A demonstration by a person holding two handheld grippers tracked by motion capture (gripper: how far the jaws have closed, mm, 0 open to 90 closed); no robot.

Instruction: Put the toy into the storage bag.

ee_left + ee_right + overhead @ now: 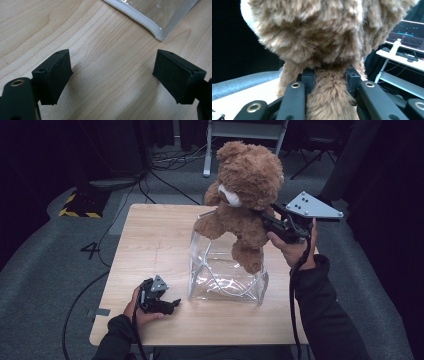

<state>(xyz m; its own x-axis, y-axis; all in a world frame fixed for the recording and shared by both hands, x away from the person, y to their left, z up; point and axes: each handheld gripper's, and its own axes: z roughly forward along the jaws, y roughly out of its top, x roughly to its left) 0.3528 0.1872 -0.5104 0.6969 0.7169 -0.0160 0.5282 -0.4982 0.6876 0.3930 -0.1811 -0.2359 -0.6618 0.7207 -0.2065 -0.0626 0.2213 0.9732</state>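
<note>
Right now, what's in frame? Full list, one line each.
teddy bear: 1, brown with a white muzzle, held above the bag's open top, legs hanging into it
bag: 1, clear plastic with white edging, standing open mid-table
table: 1, light wood, under everything
cables: several, black, on the grey floor beyond the table
floor tape: 1 patch, yellow and black, far left
left gripper: 1, black, low over the table left of the bag, jaws open
right gripper: 1, black with a grey plate, shut on the bear's body
hands and sleeves: 2, dark sleeves, from the bottom edge
</note>
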